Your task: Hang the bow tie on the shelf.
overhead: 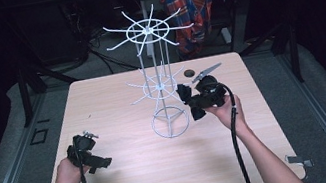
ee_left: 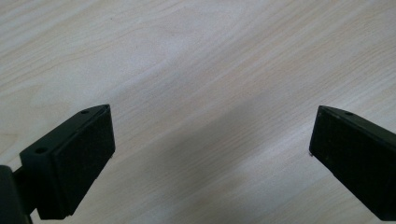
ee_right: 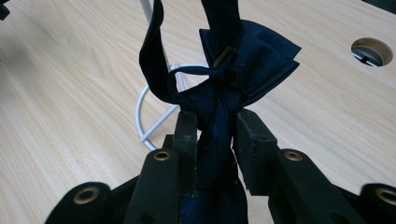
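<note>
Right of the table's middle: right tool pinching a dark navy bow tie, pads pressed on the fabric. Tie sits just beside the white wire rack, above its ring base, strap looped near the wire. Near the table's left front edge: left tool spread wide over bare table, holding nothing.

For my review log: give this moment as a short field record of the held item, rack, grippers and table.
held item: dark blue bow tie, strap hanging loose
right gripper: shut on the bow tie, beside the rack
left gripper: open, nothing between the jaws, over bare table
rack: white wire rack, upright, two tiers of spokes, ring base
table: light wood table
</note>
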Motion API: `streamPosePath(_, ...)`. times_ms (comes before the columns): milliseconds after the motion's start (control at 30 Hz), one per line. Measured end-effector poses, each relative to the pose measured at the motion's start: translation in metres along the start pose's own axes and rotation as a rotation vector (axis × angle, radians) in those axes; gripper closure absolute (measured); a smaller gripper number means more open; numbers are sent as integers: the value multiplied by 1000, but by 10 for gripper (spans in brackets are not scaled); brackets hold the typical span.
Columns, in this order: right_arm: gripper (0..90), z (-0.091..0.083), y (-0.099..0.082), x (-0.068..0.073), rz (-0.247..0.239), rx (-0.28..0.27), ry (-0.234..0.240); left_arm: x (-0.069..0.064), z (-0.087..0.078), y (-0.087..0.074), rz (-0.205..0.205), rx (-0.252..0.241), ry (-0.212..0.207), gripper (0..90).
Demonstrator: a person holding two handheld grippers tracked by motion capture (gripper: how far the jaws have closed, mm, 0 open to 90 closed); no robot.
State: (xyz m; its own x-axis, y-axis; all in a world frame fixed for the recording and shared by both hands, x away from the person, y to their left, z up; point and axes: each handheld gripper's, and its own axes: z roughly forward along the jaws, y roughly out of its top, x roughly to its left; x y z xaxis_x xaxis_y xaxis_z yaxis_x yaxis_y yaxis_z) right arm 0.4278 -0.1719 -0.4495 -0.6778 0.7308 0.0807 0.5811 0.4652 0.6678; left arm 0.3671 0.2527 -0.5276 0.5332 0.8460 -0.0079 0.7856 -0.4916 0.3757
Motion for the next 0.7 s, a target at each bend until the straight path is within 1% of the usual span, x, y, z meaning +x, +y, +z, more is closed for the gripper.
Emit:
streamPosePath(100, 710, 1, 0, 1, 4, -5, -6, 0, 0, 0, 0, 3, 0, 2)
streamPosePath(200, 708, 2, 0, 0, 1, -1, 3, 1, 0, 0, -1, 5, 0, 2)
streamPosePath(267, 707, 3, 0, 0, -4, 2, 2, 1, 1, 0, -1, 5, -2, 2)
streamPosePath(333, 706, 4, 0, 1, 1, 1, 5, 1, 0, 0, -1, 3, -1, 2)
streamPosePath(467, 704, 5, 0, 1, -9, 5, 3, 1, 1, 0, 0, 5, -3, 2)
streamPosePath(700, 691, 8, -1, 0, 6, 3, -1, 1, 2, 0, 0, 11, -2, 2)
